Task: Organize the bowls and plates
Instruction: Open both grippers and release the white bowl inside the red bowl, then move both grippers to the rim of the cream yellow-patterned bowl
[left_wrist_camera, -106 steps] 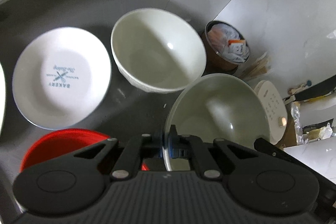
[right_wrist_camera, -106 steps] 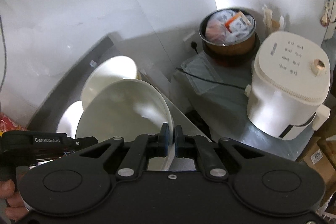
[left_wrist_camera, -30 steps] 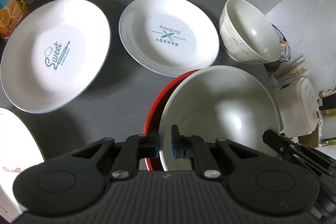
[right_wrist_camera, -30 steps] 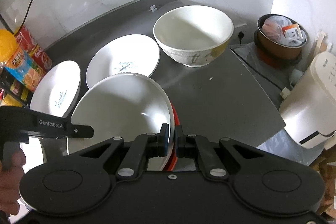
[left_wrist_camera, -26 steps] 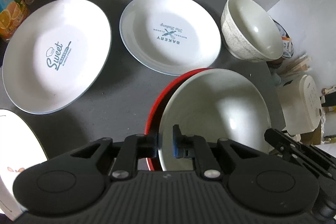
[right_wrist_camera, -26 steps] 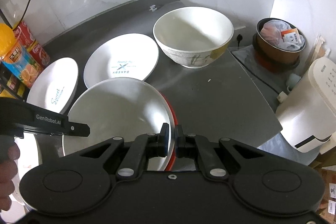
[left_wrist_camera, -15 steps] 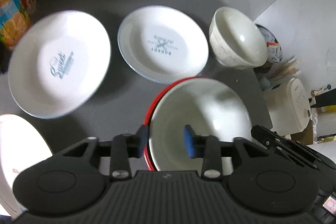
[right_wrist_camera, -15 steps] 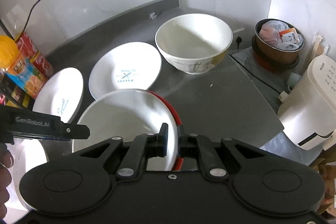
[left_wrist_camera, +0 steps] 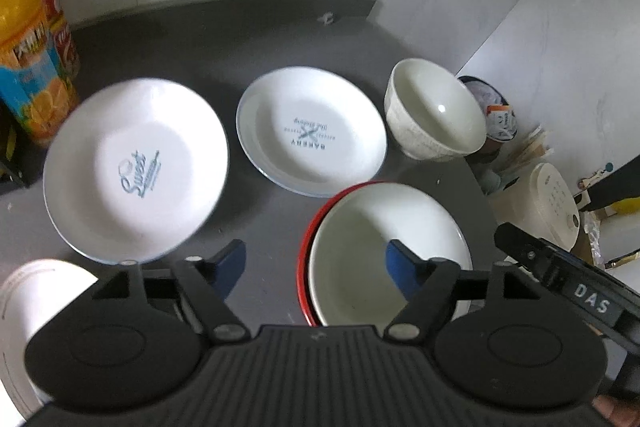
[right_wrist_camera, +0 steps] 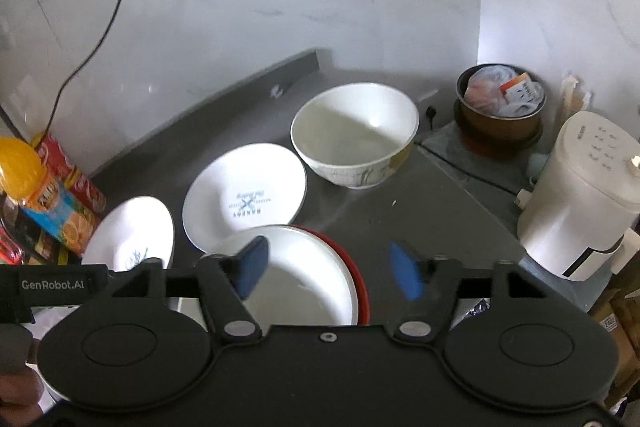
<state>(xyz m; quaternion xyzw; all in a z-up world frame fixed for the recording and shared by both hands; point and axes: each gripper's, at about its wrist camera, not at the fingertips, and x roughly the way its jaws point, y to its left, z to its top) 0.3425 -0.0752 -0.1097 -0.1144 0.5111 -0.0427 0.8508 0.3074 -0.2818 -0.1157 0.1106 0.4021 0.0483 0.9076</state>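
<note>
Hovering over the counter point(left_wrist_camera: 260, 39) with both tools empty; our left gripper point(left_wrist_camera: 316, 265) and right gripper point(right_wrist_camera: 328, 269) stand wide apart, gripping nothing; the white bowl point(left_wrist_camera: 384, 247) sits nested in the red bowl point(left_wrist_camera: 306, 247), so we judge this stacking step done; next, likely the deep bowl point(right_wrist_camera: 354, 131) or the bakery plate point(left_wrist_camera: 310, 135), needing a rim pinch.

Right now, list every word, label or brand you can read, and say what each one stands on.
"BAKERY": middle plate, printed upside down; the smaller lines above it are too small to read.
"Sweet": left plate; the line beside it is blurred.
"GenRobot.AI": left gripper's body, seen from the right wrist.
"DAS": right gripper's body, seen from the left wrist.
Juice bottle label: blurred.
White appliance buttons: too small.
</note>
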